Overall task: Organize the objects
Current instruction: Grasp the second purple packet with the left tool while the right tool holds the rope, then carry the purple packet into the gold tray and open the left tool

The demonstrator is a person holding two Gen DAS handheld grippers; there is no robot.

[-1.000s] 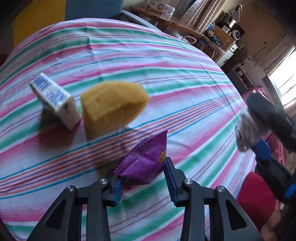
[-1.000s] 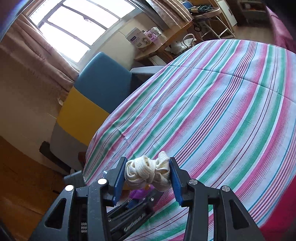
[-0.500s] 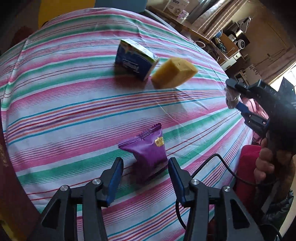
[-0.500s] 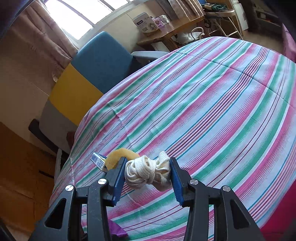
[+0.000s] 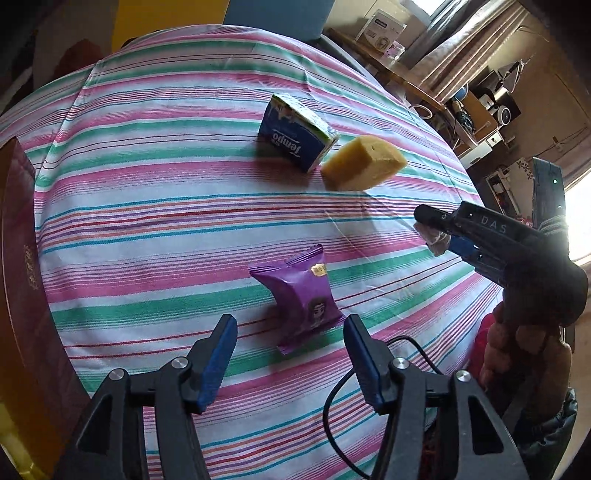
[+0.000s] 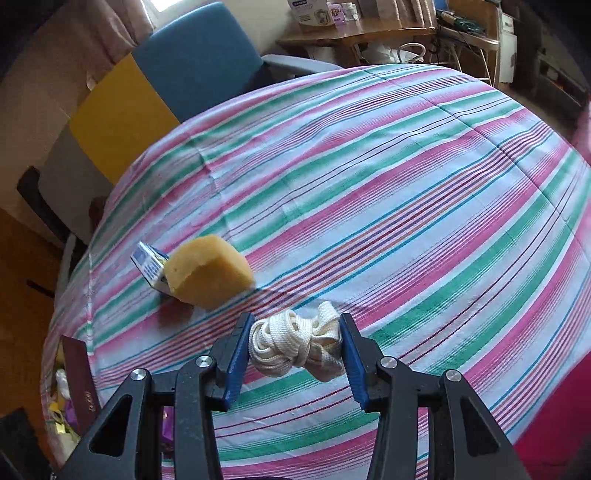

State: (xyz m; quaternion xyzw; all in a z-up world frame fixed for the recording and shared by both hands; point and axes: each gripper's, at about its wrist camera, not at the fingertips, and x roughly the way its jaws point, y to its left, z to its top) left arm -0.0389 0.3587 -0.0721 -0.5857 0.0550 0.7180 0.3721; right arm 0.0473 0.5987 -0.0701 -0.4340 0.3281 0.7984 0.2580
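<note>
A purple snack packet (image 5: 303, 299) lies on the striped tablecloth just ahead of my left gripper (image 5: 290, 328), which is open and empty behind it. Farther off sit a blue tissue pack (image 5: 295, 136) and a yellow sponge (image 5: 364, 162), side by side. My right gripper (image 6: 293, 347) is shut on a bundle of white rope (image 6: 295, 349) and holds it above the cloth. The right gripper also shows in the left wrist view (image 5: 432, 230) at the right. The sponge (image 6: 208, 271) and the tissue pack (image 6: 149, 264) lie ahead-left of the right gripper.
A dark red box (image 5: 26, 295) stands at the table's left edge, also in the right wrist view (image 6: 79, 380). A blue and yellow chair (image 6: 192, 62) is behind the table. A wooden side table with clutter (image 6: 354, 29) stands at the back.
My left gripper let go of the purple packet, opened and pulled back from it. My right gripper, still holding the rope, swung over the table toward the sponge.
</note>
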